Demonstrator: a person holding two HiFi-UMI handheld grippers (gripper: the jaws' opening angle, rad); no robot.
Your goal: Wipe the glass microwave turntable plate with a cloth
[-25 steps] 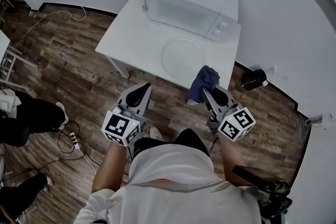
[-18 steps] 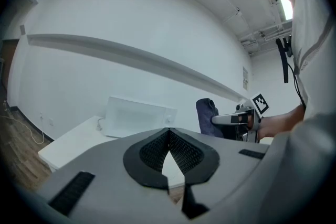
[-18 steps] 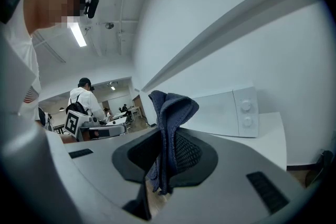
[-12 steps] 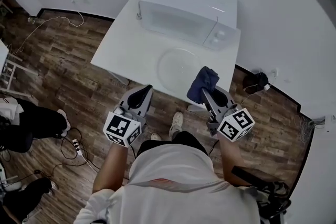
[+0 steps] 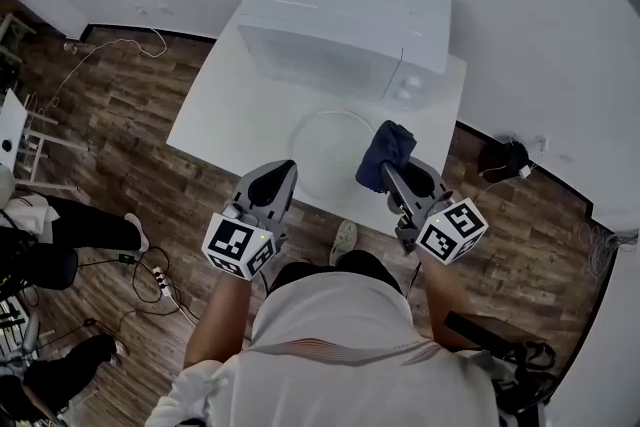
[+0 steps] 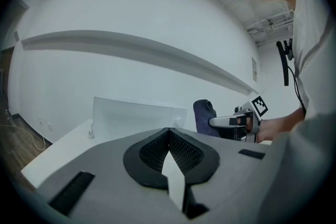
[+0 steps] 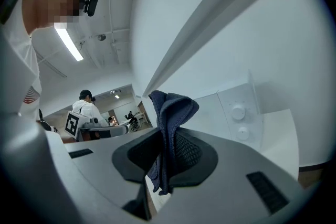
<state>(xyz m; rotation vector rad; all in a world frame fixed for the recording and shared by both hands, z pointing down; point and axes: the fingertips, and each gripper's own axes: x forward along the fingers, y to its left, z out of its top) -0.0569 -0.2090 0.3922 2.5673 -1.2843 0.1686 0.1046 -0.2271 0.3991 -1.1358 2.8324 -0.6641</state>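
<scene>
The clear glass turntable plate lies flat on the white table, in front of the microwave. My right gripper is shut on a dark blue cloth that sticks up from its jaws, held above the plate's right edge. In the right gripper view the cloth hangs bunched between the jaws. My left gripper hovers over the table's near edge, left of the plate, shut with nothing in it.
A white microwave stands at the back of the table with its door closed and its knobs at the right. Wooden floor surrounds the table. Cables and a power strip lie on the floor at left. Another person's legs show at far left.
Both grippers have moved forward toward the table. The cloth in the right gripper now sits over the plate's right edge, and the left gripper has reached the table's near edge.
</scene>
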